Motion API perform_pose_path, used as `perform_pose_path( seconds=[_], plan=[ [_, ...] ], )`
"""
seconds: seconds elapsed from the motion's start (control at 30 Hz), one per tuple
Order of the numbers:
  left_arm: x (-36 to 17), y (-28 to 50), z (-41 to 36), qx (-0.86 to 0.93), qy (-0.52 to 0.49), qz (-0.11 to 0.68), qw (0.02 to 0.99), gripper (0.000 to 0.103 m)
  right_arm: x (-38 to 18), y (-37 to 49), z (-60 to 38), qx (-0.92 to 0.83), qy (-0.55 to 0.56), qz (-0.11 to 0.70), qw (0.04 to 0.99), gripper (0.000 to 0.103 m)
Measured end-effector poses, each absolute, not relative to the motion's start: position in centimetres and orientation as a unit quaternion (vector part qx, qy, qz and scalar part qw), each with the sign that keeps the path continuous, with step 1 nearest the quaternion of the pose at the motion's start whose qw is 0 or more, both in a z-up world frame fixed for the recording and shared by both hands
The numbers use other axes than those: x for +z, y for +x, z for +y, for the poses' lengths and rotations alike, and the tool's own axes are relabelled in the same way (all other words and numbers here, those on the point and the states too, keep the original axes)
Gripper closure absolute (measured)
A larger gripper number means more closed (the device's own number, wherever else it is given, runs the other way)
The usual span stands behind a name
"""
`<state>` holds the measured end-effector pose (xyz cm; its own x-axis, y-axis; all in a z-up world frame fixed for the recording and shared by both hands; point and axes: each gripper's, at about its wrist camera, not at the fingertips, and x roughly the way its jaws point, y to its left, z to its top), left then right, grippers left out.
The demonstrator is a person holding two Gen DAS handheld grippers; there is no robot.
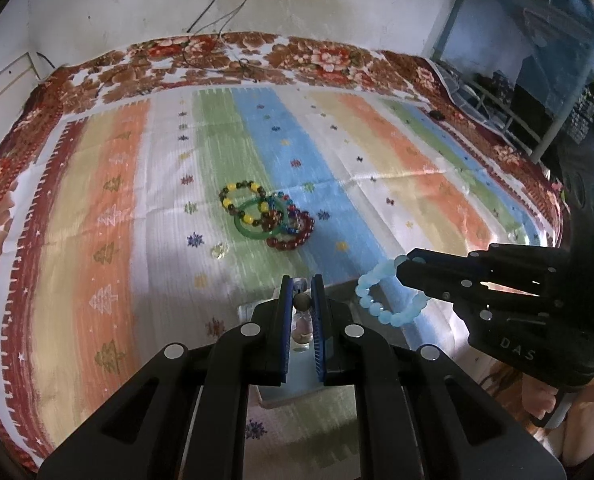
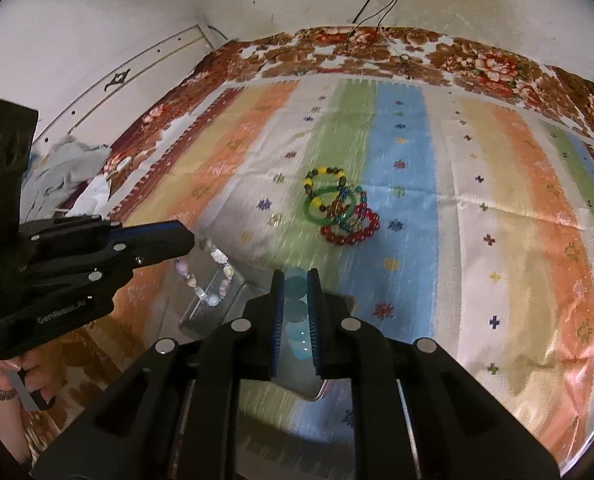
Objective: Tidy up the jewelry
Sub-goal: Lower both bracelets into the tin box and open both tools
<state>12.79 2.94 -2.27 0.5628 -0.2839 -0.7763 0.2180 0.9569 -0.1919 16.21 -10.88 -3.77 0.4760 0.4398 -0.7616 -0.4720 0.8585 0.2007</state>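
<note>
My left gripper [image 1: 301, 294] is shut on a pale pink and lilac bead bracelet [image 2: 209, 276] and holds it above a clear box [image 2: 213, 308]. My right gripper [image 2: 297, 292] is shut on a light blue bead bracelet [image 1: 381, 300] and holds it just to the right of the left one, over the box. A pile of bracelets lies on the striped cloth farther out: a yellow and dark bead one [image 1: 241, 196], a green bangle [image 1: 257, 222] and a dark red bead one [image 1: 293, 232].
The striped cloth [image 1: 377, 184] covers a bed with a floral blanket [image 1: 225, 56] at the far edge, against a white wall. A small clear bead [image 1: 218, 251] lies on the cloth. A blue metal frame [image 1: 509, 92] stands at the right.
</note>
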Motion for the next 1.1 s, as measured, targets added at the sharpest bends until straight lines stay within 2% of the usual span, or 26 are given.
perform_pose_path(
  seconds=[0.5,0.53,0.6,0.63,0.67,1.0,1.1],
  plan=[
    [-3.8,13.8,3.5,-0.133,-0.038,0.475,0.869,0.094,-5.2,16.5,-10.2,0.275,-0.026,0.451,0.848,0.090],
    [-3.7,13.8,3.4,-0.135,-0.038,0.474,0.870,0.094,-5.3,16.5,-10.2,0.274,-0.025,0.452,0.848,0.089],
    [-3.6,13.7,3.3,-0.137,-0.039,0.471,0.870,0.094,-5.3,16.6,-10.2,0.278,-0.024,0.456,0.845,0.079],
    [-3.5,13.8,3.3,-0.137,-0.038,0.471,0.871,0.094,-5.3,16.7,-10.3,0.275,-0.021,0.455,0.847,0.069],
    [-3.5,13.8,3.4,-0.136,-0.039,0.470,0.871,0.094,-5.2,16.8,-10.5,0.272,-0.019,0.453,0.849,0.067],
    [-3.8,15.2,4.8,-0.110,-0.050,0.478,0.870,0.088,-5.2,17.9,-11.5,0.259,-0.010,0.456,0.851,0.066],
    [-4.1,15.9,4.9,-0.100,-0.043,0.485,0.868,0.082,-5.4,18.6,-11.7,0.251,-0.009,0.458,0.853,0.065]
  ],
)
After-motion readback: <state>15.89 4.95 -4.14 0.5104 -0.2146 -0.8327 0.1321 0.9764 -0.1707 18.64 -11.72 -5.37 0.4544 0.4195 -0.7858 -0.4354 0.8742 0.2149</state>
